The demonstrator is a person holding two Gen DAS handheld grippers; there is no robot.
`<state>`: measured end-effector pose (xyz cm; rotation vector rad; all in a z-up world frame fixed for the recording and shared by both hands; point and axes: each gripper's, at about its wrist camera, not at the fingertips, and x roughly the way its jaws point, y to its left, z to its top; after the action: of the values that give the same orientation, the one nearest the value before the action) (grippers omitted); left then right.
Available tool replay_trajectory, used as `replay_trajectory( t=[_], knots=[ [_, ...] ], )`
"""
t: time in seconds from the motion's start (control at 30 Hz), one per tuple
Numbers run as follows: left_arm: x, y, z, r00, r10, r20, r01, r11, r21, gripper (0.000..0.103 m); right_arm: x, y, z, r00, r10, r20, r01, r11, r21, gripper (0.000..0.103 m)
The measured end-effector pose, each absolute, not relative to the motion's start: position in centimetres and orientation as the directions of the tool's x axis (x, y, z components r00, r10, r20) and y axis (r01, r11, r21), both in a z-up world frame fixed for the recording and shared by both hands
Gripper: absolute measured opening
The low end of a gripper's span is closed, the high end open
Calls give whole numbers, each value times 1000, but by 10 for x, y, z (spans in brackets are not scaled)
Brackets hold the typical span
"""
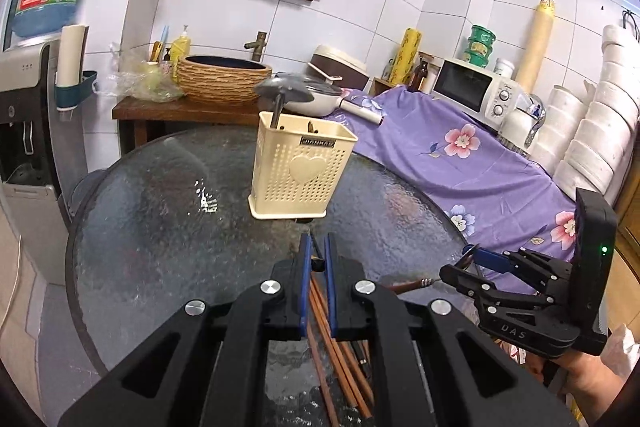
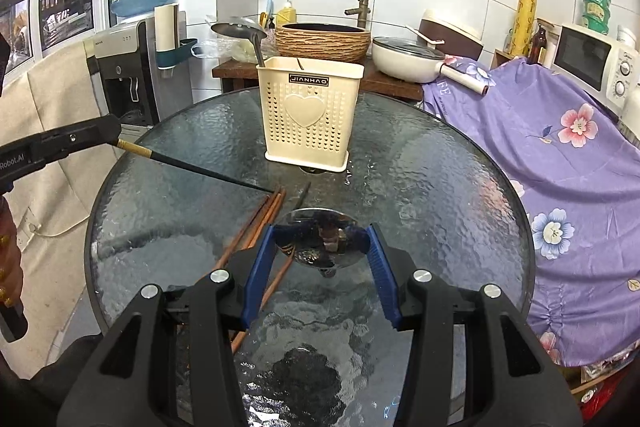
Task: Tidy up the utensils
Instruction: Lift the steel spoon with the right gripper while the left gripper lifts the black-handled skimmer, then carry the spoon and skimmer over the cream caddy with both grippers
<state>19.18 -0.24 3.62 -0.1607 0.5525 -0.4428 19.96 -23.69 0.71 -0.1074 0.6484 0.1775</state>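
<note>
A cream perforated utensil holder (image 1: 302, 171) stands mid-table on the round glass table (image 1: 160, 211), with a ladle (image 1: 280, 89) in it; it also shows in the right wrist view (image 2: 310, 115). My left gripper (image 1: 317, 247) is shut on a black chopstick (image 2: 208, 171), tip resting by several brown chopsticks (image 2: 256, 227) lying on the glass. My right gripper (image 2: 320, 239) is shut on a metal spoon's bowl (image 2: 320, 231), held just above the table. In the left wrist view the right gripper (image 1: 470, 259) is to the right with the spoon handle (image 1: 408, 285).
A purple floral cloth (image 2: 560, 163) covers the counter to the right, with a microwave (image 2: 596, 63) and pan (image 2: 404, 61). A woven basin (image 2: 322, 39) sits on a wooden stand behind the table. A water dispenser (image 2: 132, 67) stands at the left.
</note>
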Motion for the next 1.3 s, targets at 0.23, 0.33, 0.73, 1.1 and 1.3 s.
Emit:
replay_trajectory(
  t=[0.23,0.33,0.73,1.1,1.3],
  knots=[
    [204,-5,49,746,-473,-469,389,881,-270,6,218,-244,17,752,173,-636,-222,975,2,47],
    [213,-7,55,730,-489,-478,400,872,-281,6,227,-248,20,728,198,-656,-230,972,39,47],
    [240,-12,83,682,-536,-499,451,844,-290,6,252,-249,37,696,245,-676,-266,961,74,47],
    [263,-14,99,652,-551,-521,470,833,-294,6,274,-248,57,678,287,-677,-296,949,106,47],
    [271,-18,111,638,-564,-524,488,823,-292,6,287,-249,73,674,305,-673,-304,945,125,47]
  ],
)
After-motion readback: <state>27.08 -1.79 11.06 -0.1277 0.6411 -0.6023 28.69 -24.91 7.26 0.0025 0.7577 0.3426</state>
